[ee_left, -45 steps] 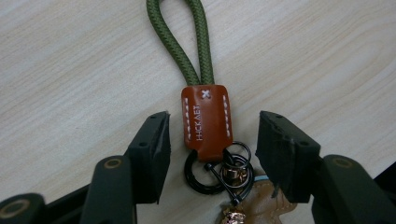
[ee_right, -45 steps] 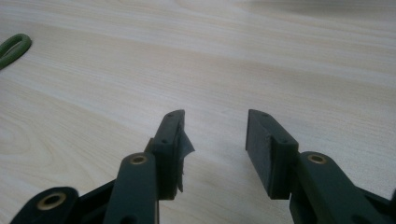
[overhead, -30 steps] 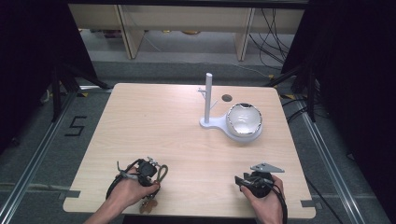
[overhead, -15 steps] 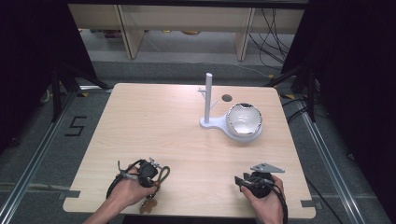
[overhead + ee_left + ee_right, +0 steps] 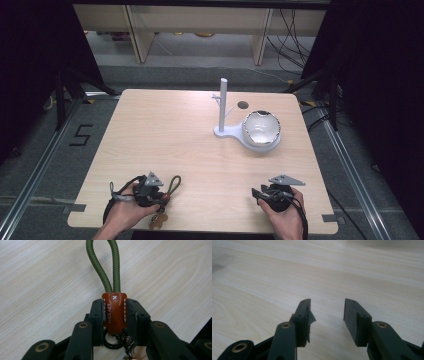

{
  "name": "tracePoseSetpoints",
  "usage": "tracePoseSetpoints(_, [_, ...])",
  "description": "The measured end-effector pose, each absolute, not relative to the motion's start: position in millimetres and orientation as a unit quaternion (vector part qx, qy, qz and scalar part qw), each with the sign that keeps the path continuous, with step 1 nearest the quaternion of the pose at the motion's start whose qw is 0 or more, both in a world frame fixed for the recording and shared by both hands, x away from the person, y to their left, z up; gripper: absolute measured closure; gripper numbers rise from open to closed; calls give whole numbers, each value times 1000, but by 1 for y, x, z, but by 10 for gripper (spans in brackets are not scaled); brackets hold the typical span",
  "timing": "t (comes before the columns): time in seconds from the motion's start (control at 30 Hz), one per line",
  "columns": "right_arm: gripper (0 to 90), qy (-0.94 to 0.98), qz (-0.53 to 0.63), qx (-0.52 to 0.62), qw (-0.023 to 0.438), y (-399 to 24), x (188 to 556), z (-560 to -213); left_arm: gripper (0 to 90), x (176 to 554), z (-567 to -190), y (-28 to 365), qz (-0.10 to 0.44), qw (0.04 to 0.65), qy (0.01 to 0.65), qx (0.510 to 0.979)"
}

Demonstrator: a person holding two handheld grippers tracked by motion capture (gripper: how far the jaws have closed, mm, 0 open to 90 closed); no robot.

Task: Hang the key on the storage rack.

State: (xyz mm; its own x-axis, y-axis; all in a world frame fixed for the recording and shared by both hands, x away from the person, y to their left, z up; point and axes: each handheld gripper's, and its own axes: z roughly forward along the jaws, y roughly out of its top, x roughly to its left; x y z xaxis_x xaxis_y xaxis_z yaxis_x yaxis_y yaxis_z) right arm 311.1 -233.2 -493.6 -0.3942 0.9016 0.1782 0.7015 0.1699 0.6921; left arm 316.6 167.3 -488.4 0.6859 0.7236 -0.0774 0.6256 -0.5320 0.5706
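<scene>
Both jaws of the left gripper (image 5: pixel 114 315) pinch the keychain's brown leather tab (image 5: pixel 114 312), its green cord loop (image 5: pixel 106 267) reaching ahead; the right gripper (image 5: pixel 327 315) stands spread, holding nothing.

Pale matt wood-grain worktop (image 5: pixel 165 135) under a glossy white ceramic bowl (image 5: pixel 261 128).
Braided olive-green cord loop (image 5: pixel 106 267) meets a smooth, shiny brown leather tab (image 5: pixel 114 312) with white stitching; matt black plastic left tool (image 5: pixel 115 315).

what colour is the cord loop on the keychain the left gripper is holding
Olive green, a woven cord loop, seen best in the left gripper view above the brown leather tab.
</scene>
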Motion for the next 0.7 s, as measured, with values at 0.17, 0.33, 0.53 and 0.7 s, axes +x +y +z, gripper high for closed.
tracePoseSetpoints(0.17, [580, 750, 369, 531, 137, -233, 312, -495, 676, 311, -490, 175, 99, 337, 375, 858])
tracePoseSetpoints(0.33, [579, 749, 365, 533, 145, -232, 312, -496, 676, 306, -493, 181, 104, 382, 369, 841])
tracePoseSetpoints(0.53, [576, 750, 368, 530, 146, -232, 312, -498, 676, 302, -495, 185, 123, 424, 358, 823])
tracePoseSetpoints(0.7, [570, 748, 370, 531, 147, -231, 311, -497, 676, 301, -496, 187, 138, 458, 357, 802])
